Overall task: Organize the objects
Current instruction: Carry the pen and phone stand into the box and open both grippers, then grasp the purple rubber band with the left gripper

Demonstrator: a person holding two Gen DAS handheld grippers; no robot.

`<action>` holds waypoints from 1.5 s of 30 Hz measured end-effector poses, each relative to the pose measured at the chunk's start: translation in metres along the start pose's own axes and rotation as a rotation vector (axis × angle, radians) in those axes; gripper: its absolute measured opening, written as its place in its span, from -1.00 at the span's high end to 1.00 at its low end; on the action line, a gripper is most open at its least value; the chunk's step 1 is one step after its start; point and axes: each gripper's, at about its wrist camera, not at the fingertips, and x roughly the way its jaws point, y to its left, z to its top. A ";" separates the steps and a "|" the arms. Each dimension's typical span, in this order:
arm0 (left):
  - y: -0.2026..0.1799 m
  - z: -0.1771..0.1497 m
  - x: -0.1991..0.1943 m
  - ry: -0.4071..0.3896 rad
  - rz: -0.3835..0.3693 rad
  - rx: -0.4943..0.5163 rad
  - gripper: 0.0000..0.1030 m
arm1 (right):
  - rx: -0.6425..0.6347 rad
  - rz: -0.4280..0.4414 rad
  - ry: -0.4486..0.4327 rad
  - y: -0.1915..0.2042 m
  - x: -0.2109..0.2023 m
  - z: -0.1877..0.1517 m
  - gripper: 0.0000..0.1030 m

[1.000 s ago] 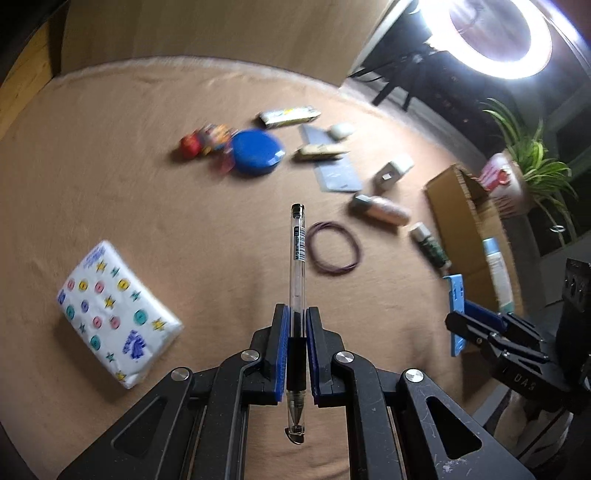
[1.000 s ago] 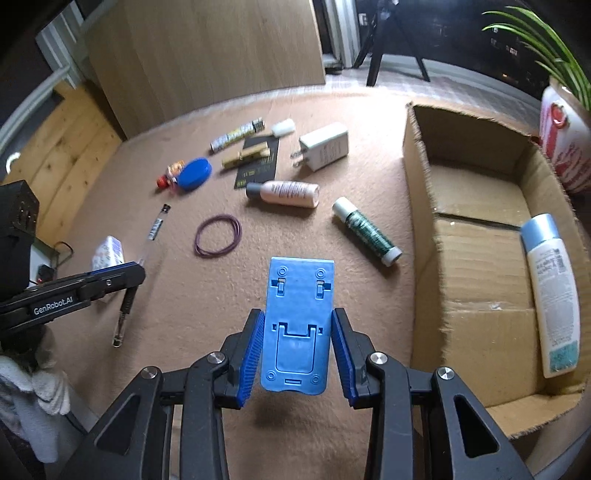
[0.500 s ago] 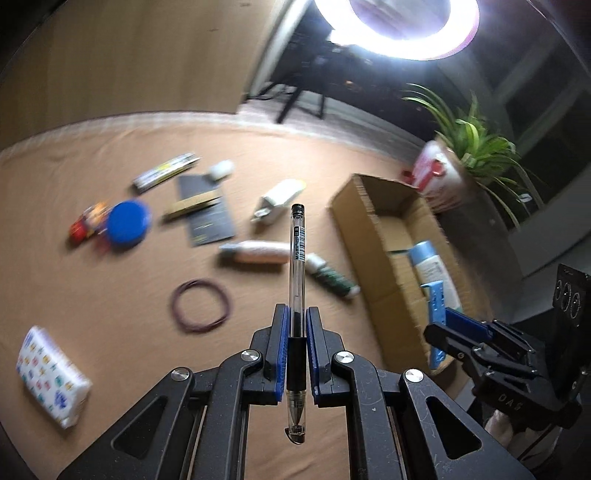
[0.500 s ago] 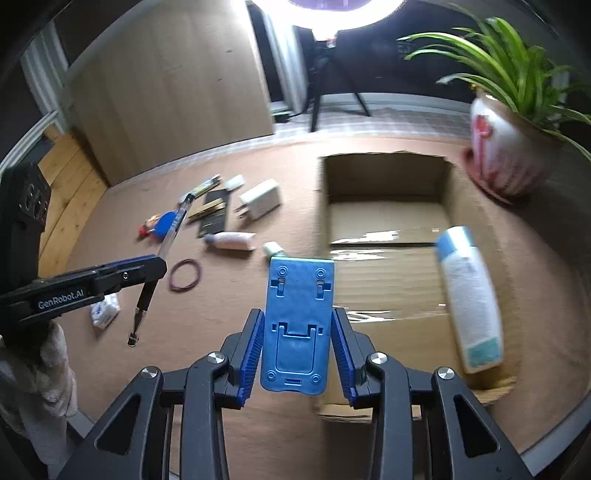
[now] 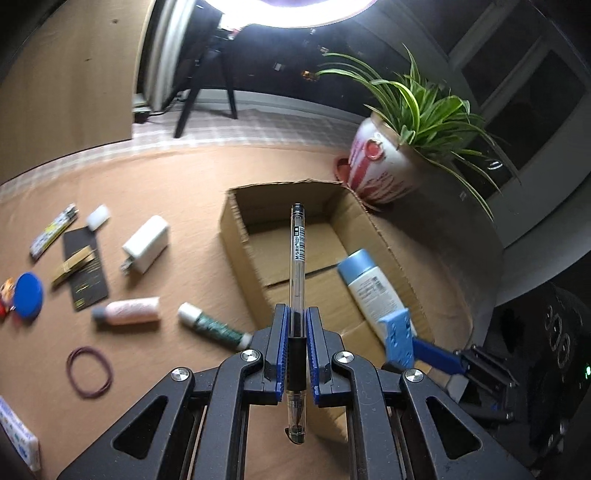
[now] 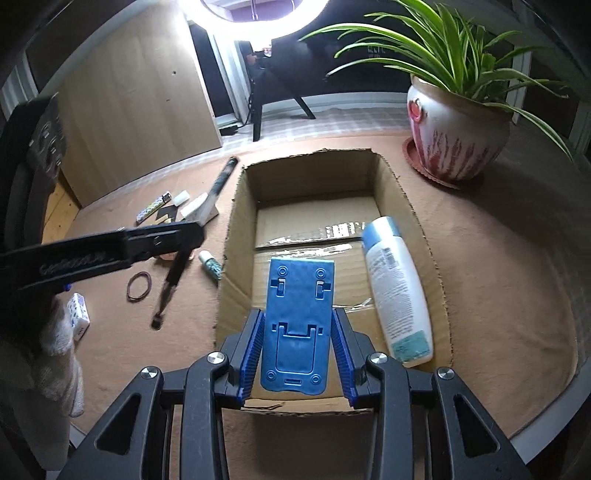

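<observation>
A clear pen (image 5: pixel 297 266) is sitting clamped between the blue pads of the left gripper (image 5: pixel 296 356), its capped end pointing out over the open cardboard box (image 5: pixel 236 236) and its tip hanging below the jaws. A blue plastic phone stand (image 6: pixel 297 325) is being pinched by its long edges in the right gripper (image 6: pixel 297 350), hanging above the near end of the same box. Inside the box a white bottle with a pale blue cap (image 6: pixel 397 291) is lying along the right wall. On the tan carpet (image 5: pixel 166 177) left of the box, a green tube with a white cap (image 5: pixel 210 325) is lying closest to the cardboard, with a pink bottle (image 5: pixel 127 311) just beside it and a white charger (image 5: pixel 146 243) farther back. A purple rubber band (image 5: pixel 89 373) is lying nearer the camera, and a blue round disc (image 5: pixel 28 294) is sitting at the left edge. A potted spider plant (image 6: pixel 458 133) is standing beyond the box's far right corner, under a bright ring light (image 6: pixel 255 14).
</observation>
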 end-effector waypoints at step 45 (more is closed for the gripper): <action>0.141 -0.066 -0.040 0.037 0.200 -0.208 0.08 | -0.058 0.131 -0.017 0.059 0.008 0.019 -0.14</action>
